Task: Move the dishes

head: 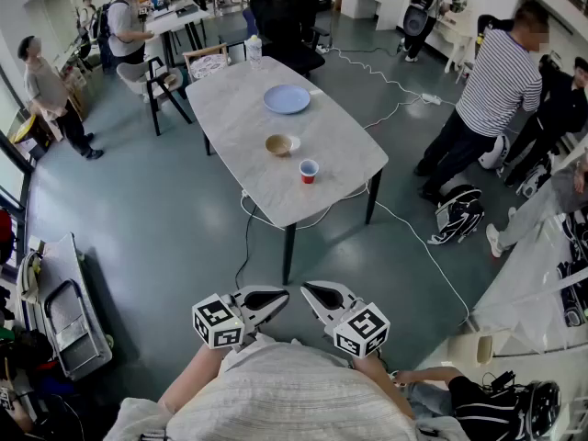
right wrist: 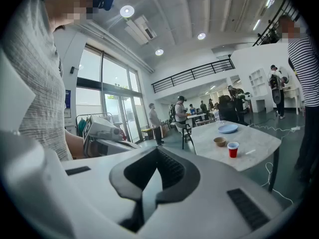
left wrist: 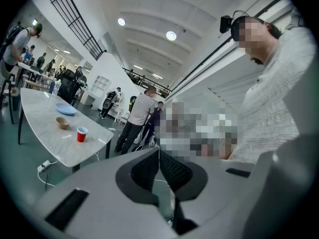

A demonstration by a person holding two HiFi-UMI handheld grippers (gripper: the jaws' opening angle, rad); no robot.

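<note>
Standing well back from the counter [head: 239, 108], left gripper [head: 274, 296] and right gripper [head: 317, 294] at the chest, fingers [left wrist: 174, 171] pressed together, empty: plate [head: 287, 98], bowl [head: 278, 144], cup [head: 309, 170] beyond reach yet.

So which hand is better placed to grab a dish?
Right, marginally. The left gripper and right gripper are both shut, far from the table, but the nearest dish, the red cup, sits slightly to the right.

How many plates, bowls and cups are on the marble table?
3: blue plate toward the far end, brown bowl mid-table, red cup nearest. A pale item beside the bowl is unclear.
</note>
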